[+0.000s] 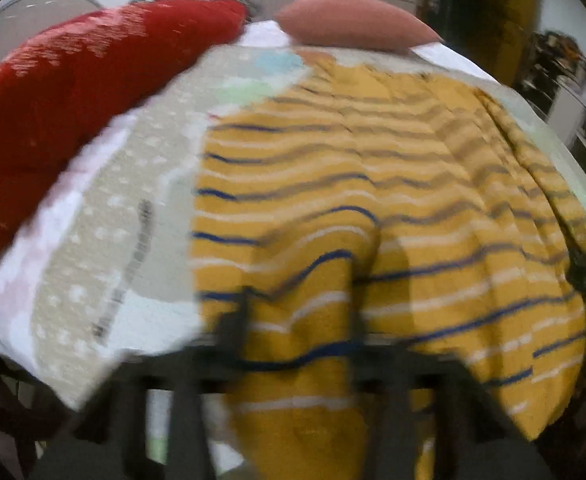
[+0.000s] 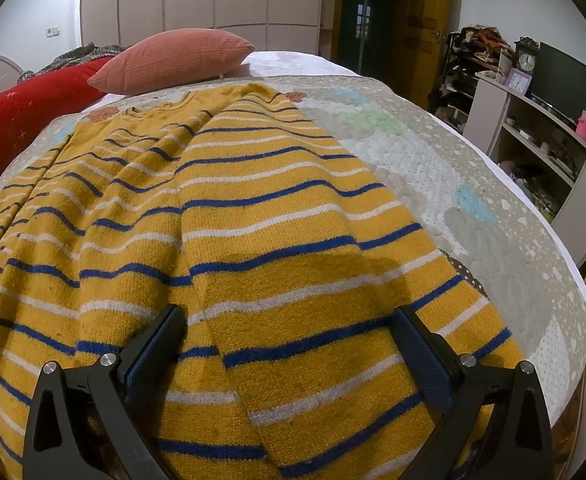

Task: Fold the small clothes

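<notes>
I have the yellow striped sweater (image 2: pixel 221 216) spread over the patterned quilt (image 2: pixel 433 168) on the bed, its neckline at the far end just short of the pink pillow (image 2: pixel 173 60), its hem nearest me. One side panel is folded in over the body, lying as a long flap down the middle. My right tongs (image 2: pixel 289 344) stand wide — both blue pads (image 2: pixel 157 344) sit low over the hem end of that flap with the knit between them, neither pad pressing on it. The left wrist view is blurred; my left tongs (image 1: pixel 299 320) look narrowed right down on a raised pinch of the sweater's near edge, the fabric tented up between the dark fingers. A red blanket (image 1: pixel 73 92) lies beside the pillow — well clear of the sweater
</notes>
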Available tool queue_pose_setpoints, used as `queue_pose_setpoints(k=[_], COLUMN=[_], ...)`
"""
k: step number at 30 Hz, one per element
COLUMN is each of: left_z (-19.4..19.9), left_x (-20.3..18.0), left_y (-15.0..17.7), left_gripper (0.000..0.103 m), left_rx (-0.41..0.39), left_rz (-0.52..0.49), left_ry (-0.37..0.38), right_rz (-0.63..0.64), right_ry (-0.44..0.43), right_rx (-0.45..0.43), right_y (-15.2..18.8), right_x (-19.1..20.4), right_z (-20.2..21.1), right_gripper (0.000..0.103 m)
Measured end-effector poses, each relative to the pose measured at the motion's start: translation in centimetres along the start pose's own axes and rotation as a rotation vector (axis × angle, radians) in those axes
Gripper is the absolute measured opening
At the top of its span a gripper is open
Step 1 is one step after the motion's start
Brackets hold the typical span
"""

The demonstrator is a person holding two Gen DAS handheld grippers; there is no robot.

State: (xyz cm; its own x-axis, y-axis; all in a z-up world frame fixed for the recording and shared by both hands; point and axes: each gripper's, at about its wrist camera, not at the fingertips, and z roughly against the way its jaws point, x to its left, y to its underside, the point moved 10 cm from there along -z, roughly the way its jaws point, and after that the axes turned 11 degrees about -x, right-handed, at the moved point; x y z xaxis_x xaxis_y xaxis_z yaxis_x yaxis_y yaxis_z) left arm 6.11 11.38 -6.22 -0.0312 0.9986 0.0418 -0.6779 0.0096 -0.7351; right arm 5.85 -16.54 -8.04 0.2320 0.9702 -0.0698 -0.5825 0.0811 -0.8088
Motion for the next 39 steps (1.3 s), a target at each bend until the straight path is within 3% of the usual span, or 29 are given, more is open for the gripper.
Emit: queue_pose_setpoints(k=[5,8,9,11,15,19,23,25,28,29,31,32,36,39], left_z=[-0.5,-1.1,-1.1,-0.7,1.6,3.2,2.2,1.9,2.2,2.3,2.5,2.8,3.5,4.2], left_x=[7.8,13.2,14.2,15.3,13.7,8.7,1.5,-1.4,-4.2,-4.9,-6.2,-6.5,-3.4,-0.1], left_y=[-2.9,-3.8,-3.8,-3.4,-2.3,-1.1,1.6,3.1,3.4,3.5,3.7,3.6,2.0,1.4], left_gripper=[0.008,0.01,0.01,0.012,0.046,0.069,0.07,0.07,0.071,0.066,0.014,0.009,0.009,0.008], left_rx=[-0.03,-0.035,-0.027,-0.022,-0.057,-0.061,0.039,0.088,0.053,0.053,0.058,0.059,0.014,0.007], left_rz=[0.105,0.145,0.163,0.231,0.27,0.274,0.227,0.201,0.103,0.092,0.047,0.021,0.04,0.088], left_ry=[-0.186,-0.349,-0.365,-0.329,-0.229,-0.046,0.157,0.196,0.197,0.212,0.219,0.213,0.118,0.066], right_rz=[0.019,0.006,0.007,0.008,0.008,0.011,0.011,-0.017,-0.157,-0.213,-0.282,-0.315,-0.449,-0.501], right_ry=[0.012,0.003,0.004,0.003,0.005,0.007,0.001,-0.041,-0.163,-0.193,-0.188,-0.173,-0.095,-0.055], right_rx=[0.017,0.005,0.001,0.0,-0.001,0.003,0.012,0.053,0.04,0.006,-0.047,-0.059,-0.006,0.028], right_y=[0.2,0.1,0.1,0.1,0.1,0.2,0.2,0.1,-1.4,-2.2,-3.3,-3.6,-2.0,0.5], right_x=[-0.2,-0.1,-0.1,-0.1,0.0,0.0,0.1,0.0,-1.1,-2.0,-4.4,-5.9,-12.0,-14.4], right_z=[0.1,0.0,0.0,0.0,0.0,0.1,0.3,0.6,2.9,4.0,5.5,6.0,6.3,6.0], right_gripper=[0.103,0.103,0.103,0.103,0.103,0.103,0.103,0.103,0.096,0.096,0.097,0.097,0.097,0.097])
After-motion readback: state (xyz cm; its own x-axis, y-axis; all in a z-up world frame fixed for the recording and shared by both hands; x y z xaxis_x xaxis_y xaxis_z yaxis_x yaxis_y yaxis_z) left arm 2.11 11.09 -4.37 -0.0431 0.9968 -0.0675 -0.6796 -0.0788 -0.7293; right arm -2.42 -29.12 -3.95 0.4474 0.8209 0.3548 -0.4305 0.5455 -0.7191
